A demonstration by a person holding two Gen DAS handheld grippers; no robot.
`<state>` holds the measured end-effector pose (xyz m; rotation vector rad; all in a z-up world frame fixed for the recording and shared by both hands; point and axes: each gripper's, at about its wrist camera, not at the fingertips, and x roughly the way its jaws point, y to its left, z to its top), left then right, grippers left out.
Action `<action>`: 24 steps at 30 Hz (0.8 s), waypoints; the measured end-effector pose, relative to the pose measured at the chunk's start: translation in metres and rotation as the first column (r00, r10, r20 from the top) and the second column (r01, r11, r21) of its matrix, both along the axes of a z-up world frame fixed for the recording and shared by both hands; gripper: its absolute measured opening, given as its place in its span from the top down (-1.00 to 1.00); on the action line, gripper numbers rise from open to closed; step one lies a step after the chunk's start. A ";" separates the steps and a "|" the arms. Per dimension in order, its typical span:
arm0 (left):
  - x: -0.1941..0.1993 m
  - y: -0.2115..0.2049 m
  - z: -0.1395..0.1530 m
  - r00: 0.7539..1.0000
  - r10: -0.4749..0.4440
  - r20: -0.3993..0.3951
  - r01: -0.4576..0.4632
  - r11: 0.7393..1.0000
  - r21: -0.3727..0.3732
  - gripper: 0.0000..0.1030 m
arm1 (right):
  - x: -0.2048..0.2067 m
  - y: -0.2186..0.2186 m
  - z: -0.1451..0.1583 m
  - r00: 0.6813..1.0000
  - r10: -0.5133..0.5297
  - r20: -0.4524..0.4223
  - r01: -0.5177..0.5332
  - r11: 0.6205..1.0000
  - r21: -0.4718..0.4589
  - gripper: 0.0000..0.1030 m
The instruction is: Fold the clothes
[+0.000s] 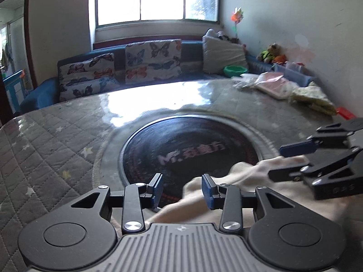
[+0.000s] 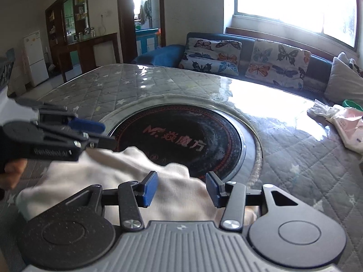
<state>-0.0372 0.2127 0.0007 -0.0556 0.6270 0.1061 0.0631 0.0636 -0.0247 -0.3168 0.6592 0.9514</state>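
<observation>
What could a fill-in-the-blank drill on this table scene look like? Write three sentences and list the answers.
1. The cream cloth partly covers the black round ____ set in the table.
2. The sofa cushions are printed with ____.
3. Both the left claw and the right claw stand ____, gripping nothing.

Answers: cooktop; butterflies; open

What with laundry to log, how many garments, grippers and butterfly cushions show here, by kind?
cream garment: 1
grippers, namely left gripper and right gripper: 2
butterfly cushions: 2
Total: 5
</observation>
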 end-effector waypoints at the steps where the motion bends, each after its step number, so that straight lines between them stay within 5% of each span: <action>1: -0.004 -0.006 0.003 1.000 -0.022 0.009 0.022 1.000 -0.007 0.21 | -0.004 -0.004 0.000 1.000 0.006 0.002 -0.006 1.000 -0.002 0.08; 14: -0.035 -0.061 -0.010 0.980 -0.200 0.012 0.200 0.976 -0.083 0.21 | -0.044 -0.049 -0.002 0.999 0.046 0.000 -0.046 0.999 0.005 0.09; 24: -0.043 -0.077 -0.013 0.969 -0.247 0.010 0.246 0.966 -0.084 0.21 | -0.047 -0.081 0.003 0.998 -0.059 0.029 0.058 0.998 0.006 0.09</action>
